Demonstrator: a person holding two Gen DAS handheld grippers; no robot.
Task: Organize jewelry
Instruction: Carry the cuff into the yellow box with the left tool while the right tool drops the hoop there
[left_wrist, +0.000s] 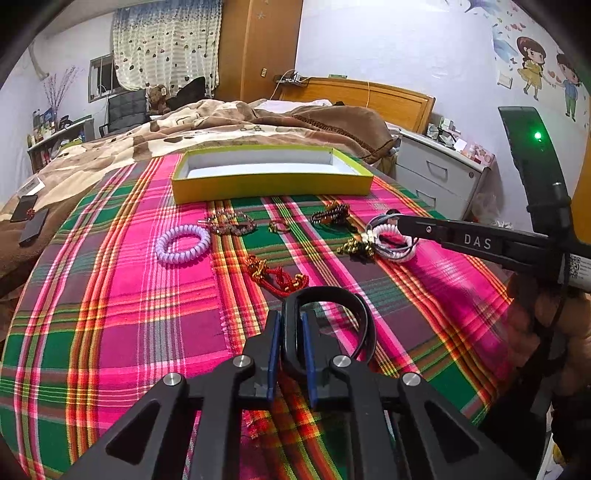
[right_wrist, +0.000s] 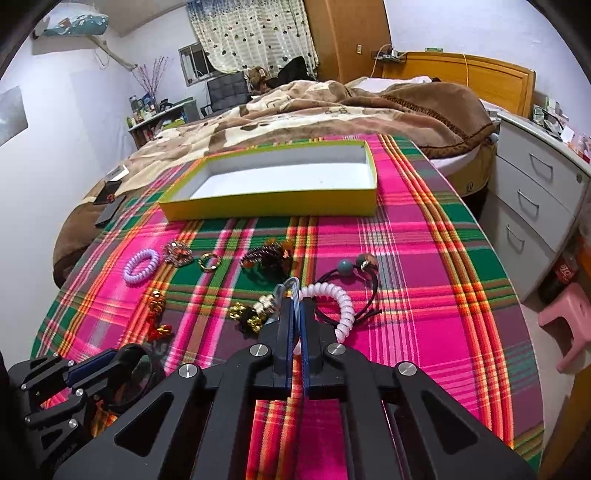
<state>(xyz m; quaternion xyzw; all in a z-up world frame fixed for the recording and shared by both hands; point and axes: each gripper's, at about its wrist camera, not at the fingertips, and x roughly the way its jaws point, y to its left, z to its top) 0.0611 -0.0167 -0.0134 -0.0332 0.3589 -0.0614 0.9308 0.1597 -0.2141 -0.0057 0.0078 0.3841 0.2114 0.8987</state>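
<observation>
A yellow-green open box (left_wrist: 271, 182) (right_wrist: 273, 205) with a white inside stands at the far side of the plaid cloth. Loose jewelry lies before it: a lilac coil hair tie (left_wrist: 183, 243) (right_wrist: 142, 266), a beaded bracelet (left_wrist: 231, 223), a gold ring (left_wrist: 279, 226) (right_wrist: 209, 261), a dark bead cluster (left_wrist: 330, 214) (right_wrist: 266, 256), a red-gold knot charm (left_wrist: 277, 275) (right_wrist: 157, 314). My left gripper (left_wrist: 291, 325) is shut on a black bangle (left_wrist: 332, 299), held low over the cloth. My right gripper (right_wrist: 297, 308) (left_wrist: 397, 225) is shut on a grey-blue looped band (right_wrist: 290, 288) beside a white coil hair tie (right_wrist: 341, 302).
A black elastic with teal and gold beads (right_wrist: 356, 264) lies right of the white coil. Gold charms (right_wrist: 251, 312) lie left of my right gripper. Phones (left_wrist: 29, 221) lie on the blanket at left. A white drawer unit (right_wrist: 535, 206) and pink stool (right_wrist: 569, 317) stand at right.
</observation>
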